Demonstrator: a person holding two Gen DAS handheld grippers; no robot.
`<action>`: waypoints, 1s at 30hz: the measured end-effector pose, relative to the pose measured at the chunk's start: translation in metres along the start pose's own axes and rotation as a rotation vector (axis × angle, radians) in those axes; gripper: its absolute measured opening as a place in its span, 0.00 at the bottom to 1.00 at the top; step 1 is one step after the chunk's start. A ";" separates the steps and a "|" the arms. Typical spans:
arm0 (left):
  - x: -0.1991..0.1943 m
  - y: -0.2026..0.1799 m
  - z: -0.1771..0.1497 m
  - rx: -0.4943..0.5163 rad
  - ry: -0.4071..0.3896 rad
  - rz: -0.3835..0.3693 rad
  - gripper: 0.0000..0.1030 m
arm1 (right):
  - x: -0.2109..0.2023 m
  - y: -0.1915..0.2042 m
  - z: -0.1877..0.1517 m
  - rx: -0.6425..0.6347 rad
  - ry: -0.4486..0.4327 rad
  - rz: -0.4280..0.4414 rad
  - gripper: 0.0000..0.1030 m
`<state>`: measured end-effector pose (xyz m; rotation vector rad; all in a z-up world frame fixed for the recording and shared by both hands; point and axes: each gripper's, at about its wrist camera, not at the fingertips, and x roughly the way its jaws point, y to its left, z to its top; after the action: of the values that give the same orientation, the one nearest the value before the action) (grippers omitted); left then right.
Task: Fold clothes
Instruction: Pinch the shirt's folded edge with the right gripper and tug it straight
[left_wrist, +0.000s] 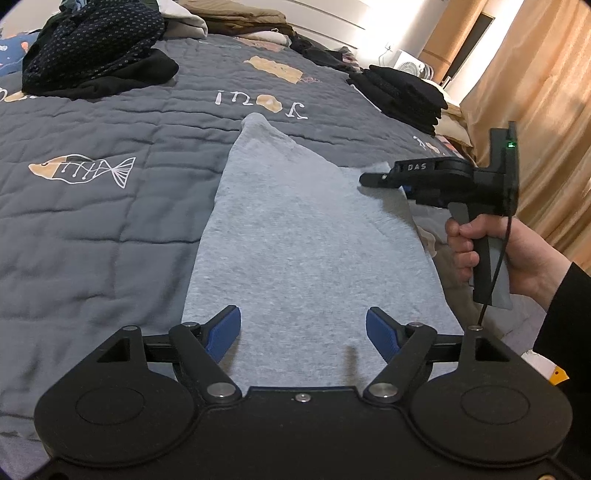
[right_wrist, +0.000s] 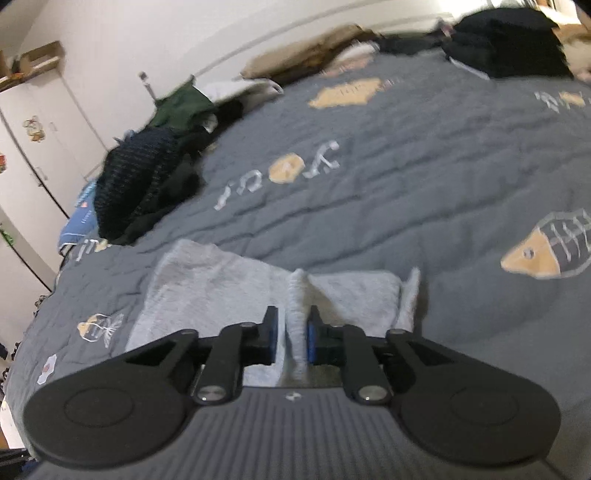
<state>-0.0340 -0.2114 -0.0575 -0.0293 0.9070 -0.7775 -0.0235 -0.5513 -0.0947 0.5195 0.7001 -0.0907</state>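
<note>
A light grey garment (left_wrist: 303, 229) lies flat on the grey quilt (left_wrist: 92, 221), narrowing toward its far end. My left gripper (left_wrist: 303, 332) hovers over its near edge, open, with nothing between the blue pads (left_wrist: 225, 332). My right gripper (left_wrist: 365, 179), held by a hand (left_wrist: 517, 254), reaches the garment's right edge. In the right wrist view the right gripper (right_wrist: 291, 332) has its jaws drawn narrow around a raised ridge of the grey garment (right_wrist: 207, 280), pinching the fold upright.
A heap of dark clothes (left_wrist: 96, 48) sits at the quilt's far left. A folded black stack (left_wrist: 402, 96) lies at the far right near the bed's edge. Beyond that are a white fan (left_wrist: 410, 66) and tan curtains (left_wrist: 535, 110).
</note>
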 end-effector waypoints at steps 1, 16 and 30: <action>0.000 0.000 0.000 -0.001 0.000 0.001 0.72 | 0.001 -0.002 -0.001 0.003 0.007 -0.007 0.28; 0.002 0.002 0.000 0.005 0.001 0.008 0.72 | -0.020 0.012 0.004 -0.116 -0.117 -0.052 0.08; 0.003 0.004 0.001 0.010 0.005 0.014 0.72 | -0.015 -0.013 0.007 -0.008 -0.074 -0.077 0.13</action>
<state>-0.0298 -0.2106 -0.0605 -0.0123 0.9069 -0.7698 -0.0339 -0.5676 -0.0867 0.4786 0.6481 -0.1785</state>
